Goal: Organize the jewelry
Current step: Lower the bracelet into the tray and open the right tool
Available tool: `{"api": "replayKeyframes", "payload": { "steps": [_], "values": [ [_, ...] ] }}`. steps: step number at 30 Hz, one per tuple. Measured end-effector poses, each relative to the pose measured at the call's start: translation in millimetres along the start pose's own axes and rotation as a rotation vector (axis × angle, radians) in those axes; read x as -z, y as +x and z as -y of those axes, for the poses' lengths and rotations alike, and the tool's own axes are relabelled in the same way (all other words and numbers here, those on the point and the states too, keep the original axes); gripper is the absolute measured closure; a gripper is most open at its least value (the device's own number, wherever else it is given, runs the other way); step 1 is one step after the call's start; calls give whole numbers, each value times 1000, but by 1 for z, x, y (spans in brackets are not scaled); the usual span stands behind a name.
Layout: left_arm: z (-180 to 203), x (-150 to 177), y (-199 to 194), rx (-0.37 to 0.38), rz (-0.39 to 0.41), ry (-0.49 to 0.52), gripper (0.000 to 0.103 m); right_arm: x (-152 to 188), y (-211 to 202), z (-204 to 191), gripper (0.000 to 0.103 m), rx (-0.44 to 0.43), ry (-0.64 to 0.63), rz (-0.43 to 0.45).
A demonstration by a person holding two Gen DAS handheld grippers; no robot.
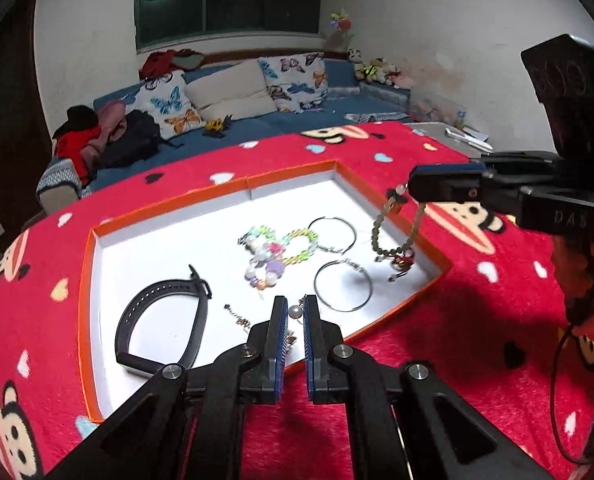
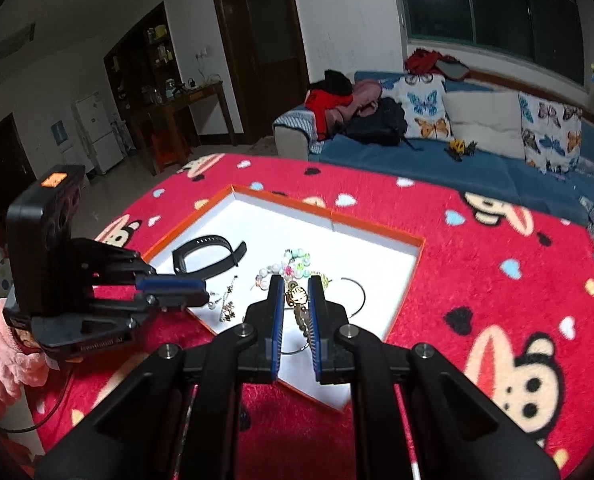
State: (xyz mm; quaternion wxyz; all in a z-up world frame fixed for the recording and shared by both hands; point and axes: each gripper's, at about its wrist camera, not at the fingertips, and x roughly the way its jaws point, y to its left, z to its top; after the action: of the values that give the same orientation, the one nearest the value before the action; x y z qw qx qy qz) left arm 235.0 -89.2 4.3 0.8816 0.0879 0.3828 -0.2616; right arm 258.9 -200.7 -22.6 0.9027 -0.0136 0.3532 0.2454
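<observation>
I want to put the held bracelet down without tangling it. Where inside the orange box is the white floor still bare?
The far part of the orange box is bare, between the far rim and the black watch band. Crowded: the middle, with the pastel bead bracelets and two hoop rings. The near edge holds small chain pieces by the left gripper.

My left wrist camera looks steeply down, close over the orange-rimmed tray (image 1: 89, 280); my right wrist camera shares that tray (image 2: 377, 236), the red blanket (image 1: 477, 340) and the sofa (image 1: 257, 128).
</observation>
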Motion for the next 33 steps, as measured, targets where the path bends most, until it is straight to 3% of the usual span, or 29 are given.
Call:
{"api": "replayKeyframes", "payload": {
  "steps": [9, 18, 24, 27, 29, 30, 33],
  "values": [
    [-1, 10, 24, -15, -56, -1, 95, 16, 36, 7, 90, 8, 35, -92],
    [-3, 7, 29, 10, -75, -31, 94, 21, 46, 9, 88, 17, 38, -123],
    [-3, 5, 27, -2, -86, -53, 93, 23, 41, 5, 77, 19, 43, -117],
    [-2, 7, 20, -19, -79, -72, 81, 25, 34, 2, 74, 23, 45, -115],
    [0, 8, 10, -50, -57, -91, 46, 27, 30, -3, 72, 43, 33, -118],
    [1, 9, 4, -60, -41, -97, 40, 28, 28, -5, 71, 50, 30, -119],
    [4, 12, -15, -72, 3, -114, 37, 34, 18, -10, 68, 66, 36, -119]
  ]
}}
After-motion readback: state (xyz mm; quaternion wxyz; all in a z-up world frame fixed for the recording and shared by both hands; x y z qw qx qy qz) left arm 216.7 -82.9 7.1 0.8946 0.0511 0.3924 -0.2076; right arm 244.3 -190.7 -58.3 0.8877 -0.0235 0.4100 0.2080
